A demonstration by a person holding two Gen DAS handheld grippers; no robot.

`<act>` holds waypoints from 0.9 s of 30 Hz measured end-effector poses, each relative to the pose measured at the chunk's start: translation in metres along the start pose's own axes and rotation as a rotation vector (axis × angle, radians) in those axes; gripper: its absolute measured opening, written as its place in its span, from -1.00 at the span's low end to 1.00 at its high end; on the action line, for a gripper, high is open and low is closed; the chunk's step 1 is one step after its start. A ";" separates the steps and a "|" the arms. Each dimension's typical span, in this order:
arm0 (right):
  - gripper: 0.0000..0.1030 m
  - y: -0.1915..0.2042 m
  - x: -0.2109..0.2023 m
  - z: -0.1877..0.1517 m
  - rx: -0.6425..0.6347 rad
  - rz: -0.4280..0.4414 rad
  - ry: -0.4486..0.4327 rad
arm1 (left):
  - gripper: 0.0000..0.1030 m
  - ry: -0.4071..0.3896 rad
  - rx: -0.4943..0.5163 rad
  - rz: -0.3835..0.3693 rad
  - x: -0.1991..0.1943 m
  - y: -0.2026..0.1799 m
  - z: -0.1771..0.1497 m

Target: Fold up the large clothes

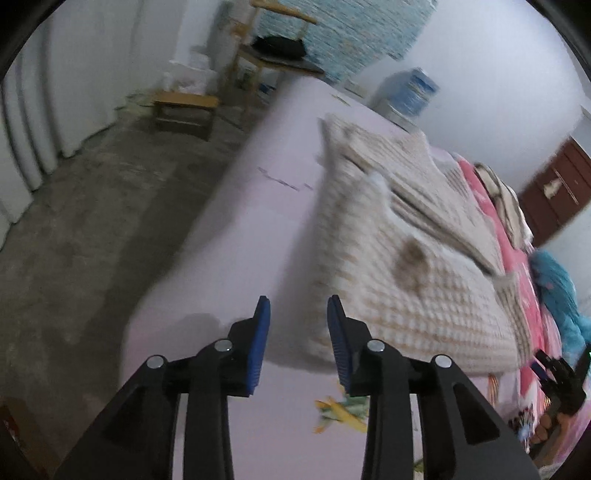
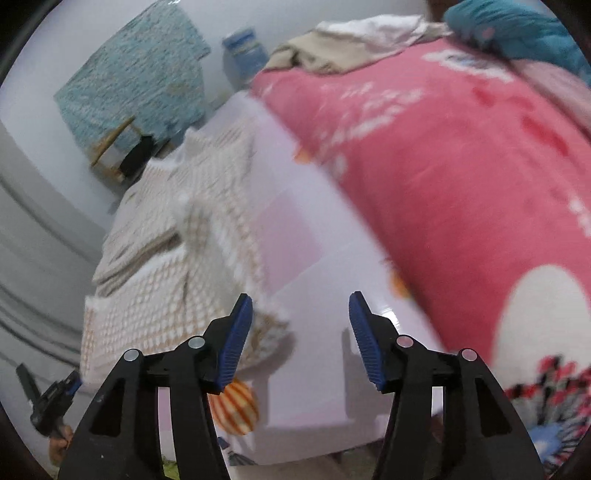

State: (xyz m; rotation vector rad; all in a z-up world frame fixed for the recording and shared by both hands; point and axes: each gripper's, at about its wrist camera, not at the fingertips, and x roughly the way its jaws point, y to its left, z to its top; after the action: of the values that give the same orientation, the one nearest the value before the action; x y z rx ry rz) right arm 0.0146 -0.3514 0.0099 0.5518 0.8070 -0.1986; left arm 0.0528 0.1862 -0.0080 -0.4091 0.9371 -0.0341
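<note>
Both hand-held grippers [image 1: 298, 306] [image 2: 301, 302] gape empty; cream checked garment [image 1: 406, 258] folded, brown-stained, on bed

the cream knitted garment with a tan check pattern [image 1: 417, 266] is showing a dark brown blotch near its middle and is lying on a pale lilac sheet [image 1: 236, 240]; the pink blanket with white and red prints [image 2: 461, 155] is lying beside it, with a teal fuzzy cloth [image 2: 517, 29] at its far end; the black left gripper [image 1: 298, 306] and black right gripper [image 2: 301, 301] are showing blue ribbed pads; a teal speckled cloth [image 2: 140, 70] is hanging on the white wall
</note>
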 end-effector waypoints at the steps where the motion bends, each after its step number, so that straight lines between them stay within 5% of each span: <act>1: 0.05 -0.001 -0.003 0.001 0.003 -0.005 -0.013 | -0.39 -0.016 -0.005 0.002 -0.004 0.002 0.003; 6: 0.05 0.045 -0.008 0.007 -0.123 0.074 -0.049 | -0.39 -0.084 0.095 -0.095 -0.015 -0.031 0.020; 9: 0.05 0.096 0.004 0.001 -0.283 0.173 -0.024 | -0.39 -0.035 0.230 -0.217 0.001 -0.080 0.021; 12: 0.05 0.141 0.027 -0.010 -0.439 0.235 0.037 | -0.39 0.043 0.330 -0.257 0.025 -0.114 0.011; 15: 0.05 0.163 0.053 -0.021 -0.534 0.235 0.100 | -0.39 0.125 0.378 -0.207 0.054 -0.127 -0.002; 18: 0.01 0.163 0.077 -0.033 -0.555 0.209 0.173 | -0.36 0.208 0.383 -0.080 0.080 -0.117 -0.010; 21: -0.01 0.148 0.106 -0.040 -0.529 0.164 0.257 | -0.36 0.213 0.329 -0.128 0.077 -0.107 -0.005; 25: -0.01 0.148 0.106 -0.028 -0.499 0.176 0.265 | -0.38 0.185 0.321 -0.156 0.070 -0.107 0.009; 27: -0.01 0.152 0.102 -0.019 -0.491 0.197 0.248 | -0.37 0.183 0.324 -0.238 0.067 -0.114 0.016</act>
State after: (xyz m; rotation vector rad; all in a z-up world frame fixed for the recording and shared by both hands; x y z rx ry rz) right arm 0.1290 -0.2089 -0.0163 0.1888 0.9955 0.2515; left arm 0.1228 0.0726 -0.0112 -0.2165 1.0381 -0.4417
